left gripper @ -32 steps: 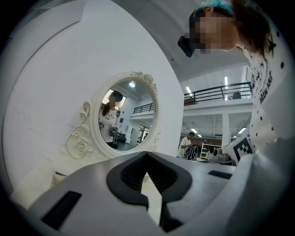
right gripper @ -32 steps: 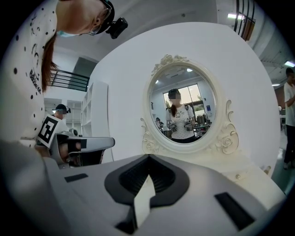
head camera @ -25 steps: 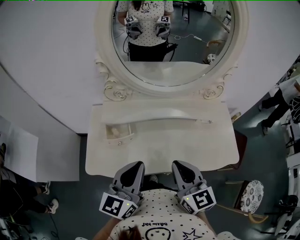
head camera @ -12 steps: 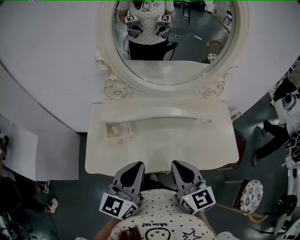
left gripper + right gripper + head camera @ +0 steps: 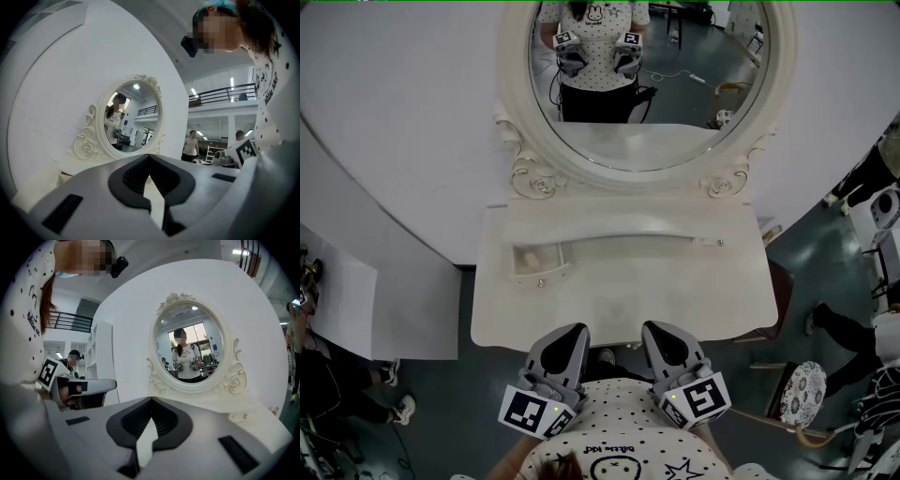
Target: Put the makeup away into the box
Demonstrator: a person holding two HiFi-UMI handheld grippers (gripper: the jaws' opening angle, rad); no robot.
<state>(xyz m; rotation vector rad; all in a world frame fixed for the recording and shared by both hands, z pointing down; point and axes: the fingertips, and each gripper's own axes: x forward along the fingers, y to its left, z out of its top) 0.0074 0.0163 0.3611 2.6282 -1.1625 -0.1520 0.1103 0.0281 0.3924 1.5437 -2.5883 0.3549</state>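
Left gripper (image 5: 570,333), right gripper (image 5: 661,330): grey moulded jaws closed, empty, at near edge of glossy cream dressing table (image 5: 675,281). Small open box (image 5: 537,262) at table's left; contents indistinct. Oval scroll-carved mirror (image 5: 647,84) behind.

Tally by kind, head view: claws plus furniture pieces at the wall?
Claws: 2 (left claw, right claw)
Mirror: 1
Dressing table: 1
Drawer: 1
Total: 5
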